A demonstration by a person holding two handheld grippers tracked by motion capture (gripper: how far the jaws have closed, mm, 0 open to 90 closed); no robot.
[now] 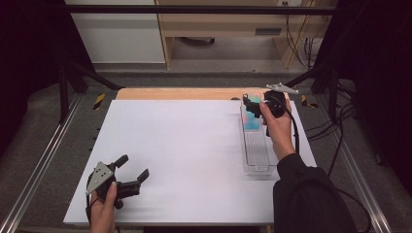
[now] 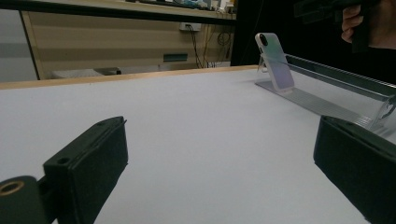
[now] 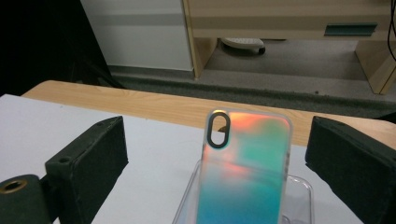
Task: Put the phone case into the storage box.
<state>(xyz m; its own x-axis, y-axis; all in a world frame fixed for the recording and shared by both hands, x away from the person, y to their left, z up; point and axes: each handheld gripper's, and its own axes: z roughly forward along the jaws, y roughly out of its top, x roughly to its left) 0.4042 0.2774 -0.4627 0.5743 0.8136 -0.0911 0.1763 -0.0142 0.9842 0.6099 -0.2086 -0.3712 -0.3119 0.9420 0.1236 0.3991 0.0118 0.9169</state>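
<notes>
- The shiny rainbow-coloured phone case [image 3: 245,168] with an oval camera hole leans at the far end of a long clear plastic tray [image 1: 258,155], on the right side of the white bench [image 1: 184,155].
- The right tongs [image 1: 253,108] hang just above the case, jaws wide apart on both sides, not touching it.
- The left tongs [image 1: 132,173] rest low near the front left of the bench, wide apart and holding nothing.

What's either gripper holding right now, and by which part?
Nothing is held. The right gripper is open, its jaws apart on either side of the phone case leaning in the clear tray. The left gripper is open over the bare table.
</notes>
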